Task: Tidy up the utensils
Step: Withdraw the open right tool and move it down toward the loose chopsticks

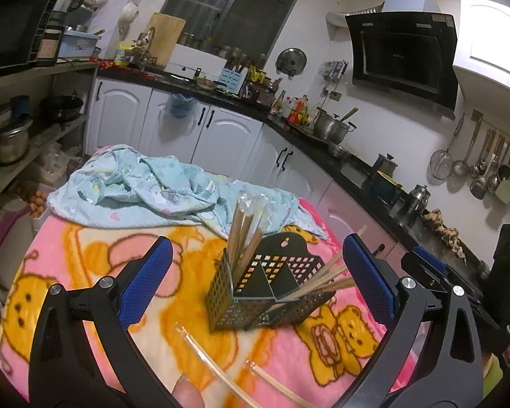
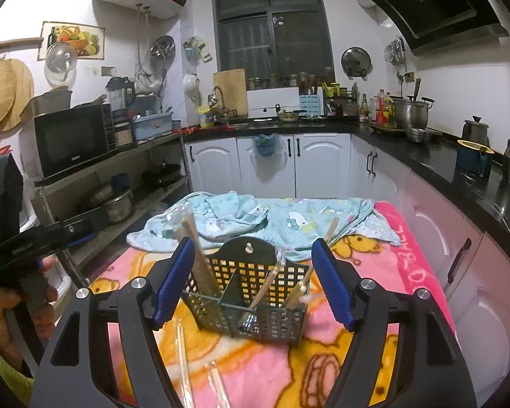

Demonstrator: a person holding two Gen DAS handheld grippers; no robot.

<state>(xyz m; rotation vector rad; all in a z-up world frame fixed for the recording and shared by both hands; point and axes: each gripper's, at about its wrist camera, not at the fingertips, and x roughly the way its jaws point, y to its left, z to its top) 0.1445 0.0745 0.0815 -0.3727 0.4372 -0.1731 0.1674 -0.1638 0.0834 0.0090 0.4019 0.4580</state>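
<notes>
A black perforated utensil holder (image 1: 265, 292) stands on the pink bear blanket (image 1: 95, 265); it also shows in the right wrist view (image 2: 251, 292). Wrapped chopsticks (image 1: 244, 231) stand in its left compartment and others (image 1: 326, 277) lean out of the right one. Chopsticks (image 2: 200, 255) and a fork (image 2: 251, 309) show inside it in the right wrist view. Loose wrapped chopsticks (image 1: 221, 370) lie on the blanket in front, and also show in the right wrist view (image 2: 187, 370). My left gripper (image 1: 258, 285) is open and empty, its fingers either side of the holder. My right gripper (image 2: 251, 278) is open and empty, likewise.
A crumpled light-blue cloth (image 1: 159, 190) lies on the blanket behind the holder. White cabinets (image 2: 316, 163) and a black counter (image 2: 459, 170) run behind and to the right. A shelf with a microwave (image 2: 71, 139) and pots stands to the left.
</notes>
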